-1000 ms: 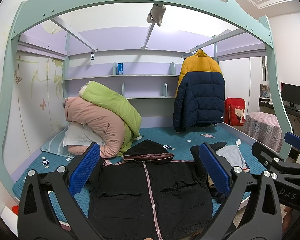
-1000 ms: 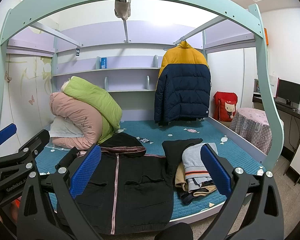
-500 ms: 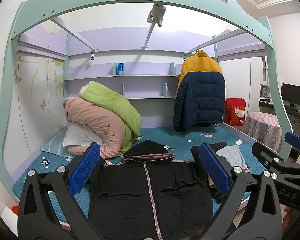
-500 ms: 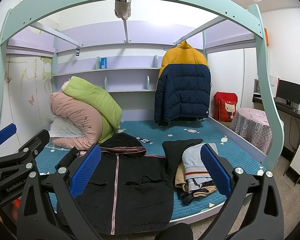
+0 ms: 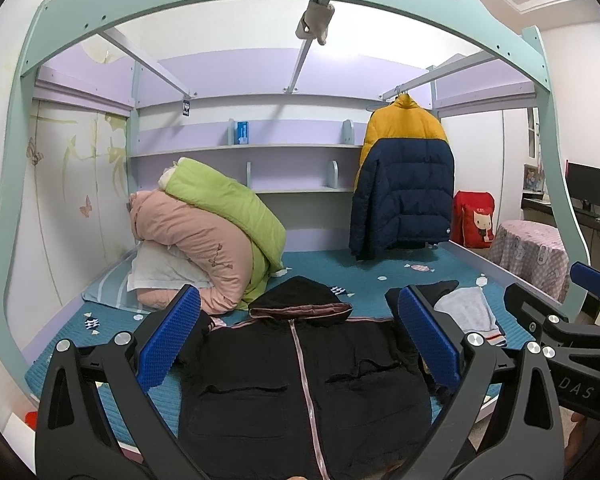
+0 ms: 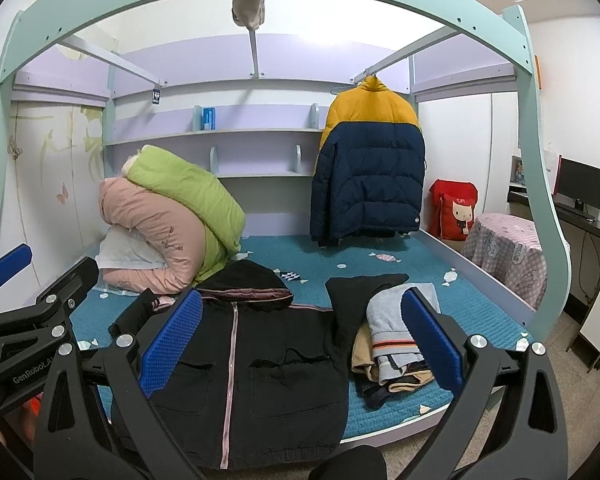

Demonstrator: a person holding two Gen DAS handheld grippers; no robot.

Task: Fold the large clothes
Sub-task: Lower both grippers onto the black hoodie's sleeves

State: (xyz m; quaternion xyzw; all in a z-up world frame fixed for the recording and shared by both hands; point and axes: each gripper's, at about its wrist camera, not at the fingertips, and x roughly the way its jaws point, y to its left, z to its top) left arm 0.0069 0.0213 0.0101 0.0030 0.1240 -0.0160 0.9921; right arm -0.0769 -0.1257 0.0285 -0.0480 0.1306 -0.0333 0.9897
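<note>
Where mattress [image 6: 480,312] ends, black jacket's hem [image 6: 236,454].

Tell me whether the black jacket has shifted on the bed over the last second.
No. The black jacket lies flat, its hood just in front of the pink quilt, as in the earlier frames.

Both wrist views facing bed [image 5: 360,276], side by side

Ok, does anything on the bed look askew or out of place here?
Mostly tidy. The black jacket lies flat, zipped, but its right sleeve is flung up over the pile of folded clothes beside it. Both grippers, left and right, are open, holding nothing.
</note>
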